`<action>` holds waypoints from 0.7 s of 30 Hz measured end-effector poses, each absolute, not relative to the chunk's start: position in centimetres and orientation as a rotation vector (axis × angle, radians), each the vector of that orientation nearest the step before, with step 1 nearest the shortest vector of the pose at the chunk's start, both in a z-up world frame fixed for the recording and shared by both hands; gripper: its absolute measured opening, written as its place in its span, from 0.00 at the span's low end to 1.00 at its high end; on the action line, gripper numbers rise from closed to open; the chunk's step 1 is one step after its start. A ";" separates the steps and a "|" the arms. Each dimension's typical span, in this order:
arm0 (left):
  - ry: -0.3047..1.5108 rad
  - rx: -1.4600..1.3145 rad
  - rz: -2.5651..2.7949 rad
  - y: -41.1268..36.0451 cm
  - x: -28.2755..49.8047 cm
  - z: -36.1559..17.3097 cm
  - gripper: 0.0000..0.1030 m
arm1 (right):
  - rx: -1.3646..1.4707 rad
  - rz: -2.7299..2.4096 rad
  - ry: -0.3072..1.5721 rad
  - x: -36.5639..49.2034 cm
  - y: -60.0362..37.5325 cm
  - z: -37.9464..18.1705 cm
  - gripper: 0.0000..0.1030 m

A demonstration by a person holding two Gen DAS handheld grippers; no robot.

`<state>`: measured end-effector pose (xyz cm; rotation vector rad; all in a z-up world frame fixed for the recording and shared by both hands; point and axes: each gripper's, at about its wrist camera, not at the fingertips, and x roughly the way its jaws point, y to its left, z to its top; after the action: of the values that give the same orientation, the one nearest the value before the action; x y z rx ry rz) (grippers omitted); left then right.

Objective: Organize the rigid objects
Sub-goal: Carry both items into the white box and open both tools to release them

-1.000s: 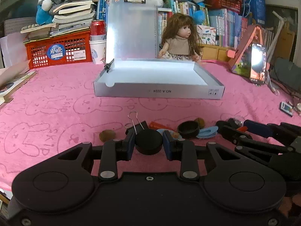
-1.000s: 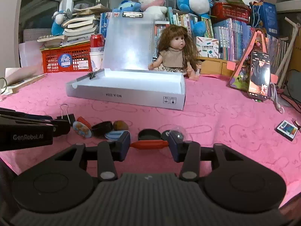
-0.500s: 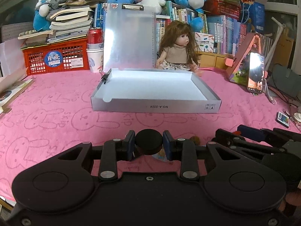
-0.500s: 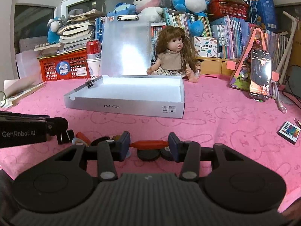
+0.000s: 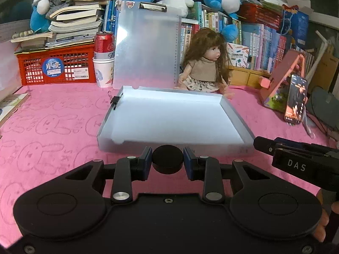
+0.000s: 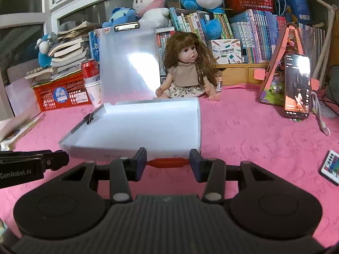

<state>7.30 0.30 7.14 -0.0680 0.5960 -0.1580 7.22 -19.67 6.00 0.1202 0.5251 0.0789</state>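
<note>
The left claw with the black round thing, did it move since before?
Yes. The left claw, holding the black disc, rose and went forward toward the white tray, which looks nearer now.

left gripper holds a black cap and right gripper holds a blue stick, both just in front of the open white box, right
Not quite: the stick in the right gripper is red, as the right wrist view shows. The left gripper does hold a black cap, and both are just in front of the open white box.
</note>
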 end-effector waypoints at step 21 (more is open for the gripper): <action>0.768 -0.100 -0.158 -0.5 21.9 6.8 0.29 | 0.219 0.092 0.752 20.6 -20.8 5.8 0.48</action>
<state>21.91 -0.54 6.78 -0.1001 0.7684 -0.1577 20.63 -20.79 5.76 0.2194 0.7516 0.0924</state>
